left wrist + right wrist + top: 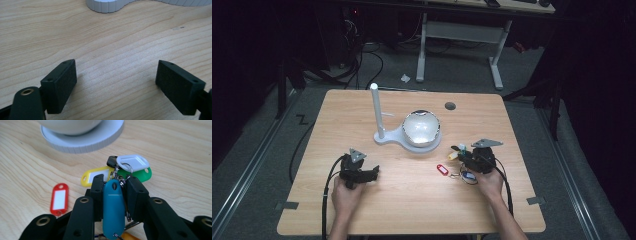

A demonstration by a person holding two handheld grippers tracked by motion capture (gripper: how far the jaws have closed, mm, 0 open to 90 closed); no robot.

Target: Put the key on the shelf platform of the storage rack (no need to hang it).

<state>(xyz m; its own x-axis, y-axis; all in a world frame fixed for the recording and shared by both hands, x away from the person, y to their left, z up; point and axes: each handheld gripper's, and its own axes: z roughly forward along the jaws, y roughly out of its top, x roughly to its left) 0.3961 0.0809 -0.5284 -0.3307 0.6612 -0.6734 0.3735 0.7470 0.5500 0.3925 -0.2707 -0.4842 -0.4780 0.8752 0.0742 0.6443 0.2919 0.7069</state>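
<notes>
**Q:** What lies before you, biggest things first?

**A:** A light wooden table (412, 200). At its middle stands a white plastic stand (384, 137) with a tall upright post at its left and a shiny silver bowl (422, 127) on its round base at the right. Both my hands come in from the near edge.

**Q:** And your grippers?

**A:** My left gripper (117, 82) rests near-left of the stand with its jaws spread wide, nothing but bare wood between them. My right gripper (114, 192), near-right of the bowl, is clamped on a bunch of plastic key tags (117, 173) joined by metal rings: a teal tag (113, 207) pinched between the pads, with yellow, white, green and black tags fanning out beyond the tips. A red key tag (59, 198) lies loose on the table just left of the bunch.

**Q:** What step is this?

**A:** I judge the bunch is just gripped and being picked up. Next, I would likely carry it toward the stand, either hooking a ring over the post or dropping it in the bowl; the dangling tags could snag.
</notes>
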